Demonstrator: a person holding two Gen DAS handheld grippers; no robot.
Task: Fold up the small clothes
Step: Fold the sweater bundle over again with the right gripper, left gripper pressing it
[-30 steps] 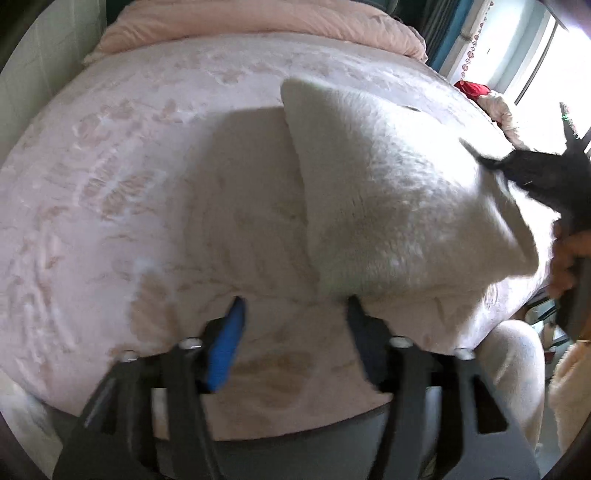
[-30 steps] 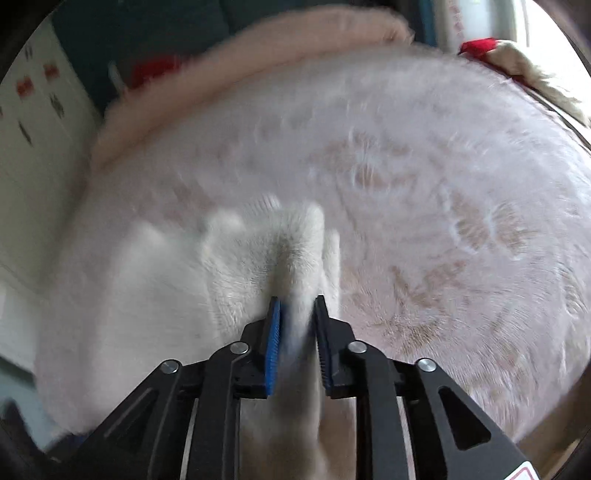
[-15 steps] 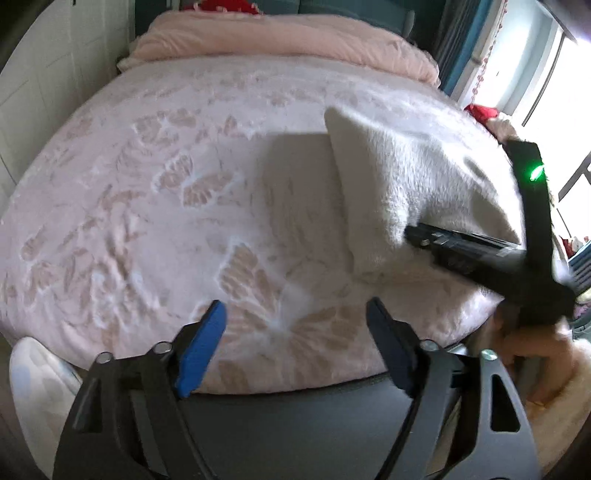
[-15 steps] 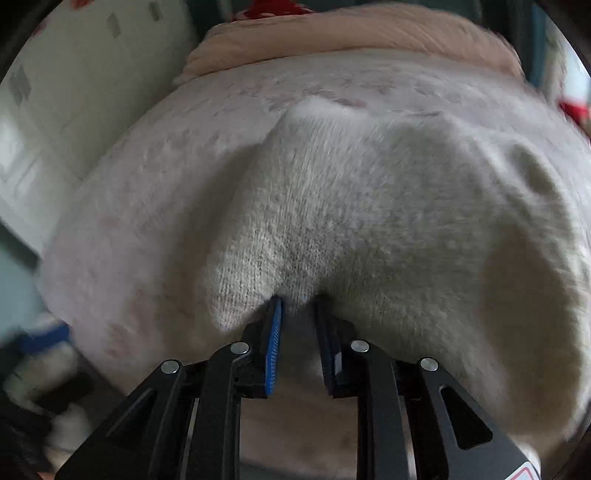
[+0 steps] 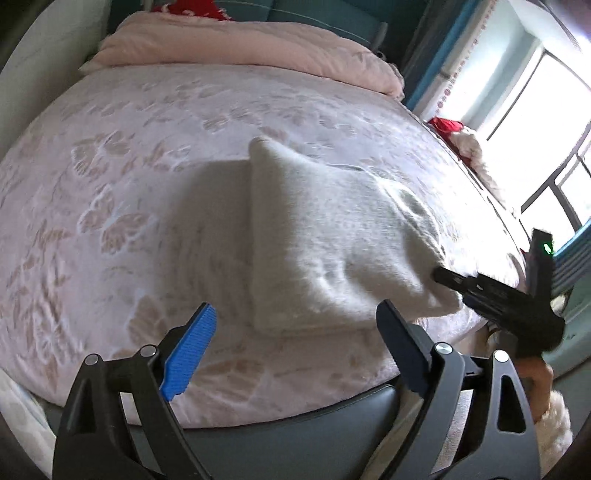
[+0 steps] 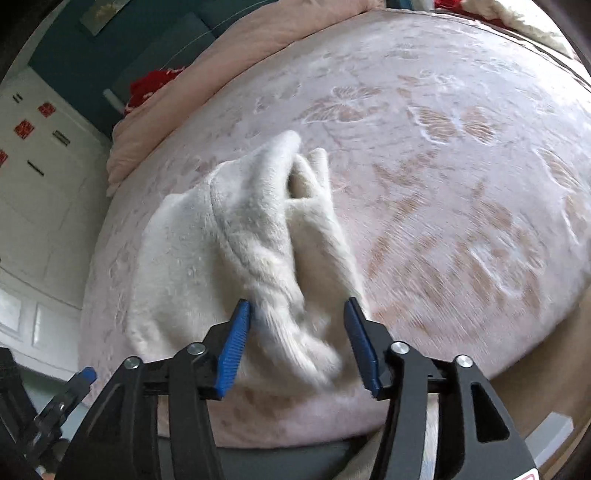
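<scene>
White fleece garment (image 5: 332,240) lying on the pink flowered bedspread (image 5: 129,206), near the bed's near edge and toward its right side in the left wrist view. Folded over into a thick, roughly rectangular pad, far corner raised to a soft point, near edge doubled on itself.

Left gripper (image 5: 295,332) spread wide above the bedspread's near edge, nothing between the blue-padded fingers (image 5: 190,350); garment's near edge just beyond the fingertips, apart from them.

Right gripper (image 6: 299,339) parted, blue pads standing either side of a bunched tail of the fleece. Left pad touching or very nearly touching the cloth, right pad clear of it; cloth between them smeared by motion blur, so contact possibly only apparent. Not clamped in any case. From the left wrist view, same right gripper (image 5: 439,275) reaching in from the right, tip at the garment's right near corner.

In the right wrist view, garment (image 6: 229,236) rumpled into ridges, one folded flap running away toward the far side, a flatter panel spreading left.

Rolled pink duvet (image 5: 240,44) along the far end of the bed, red fabric (image 5: 184,5) behind it. Bright window (image 5: 546,122) at far right.
</scene>
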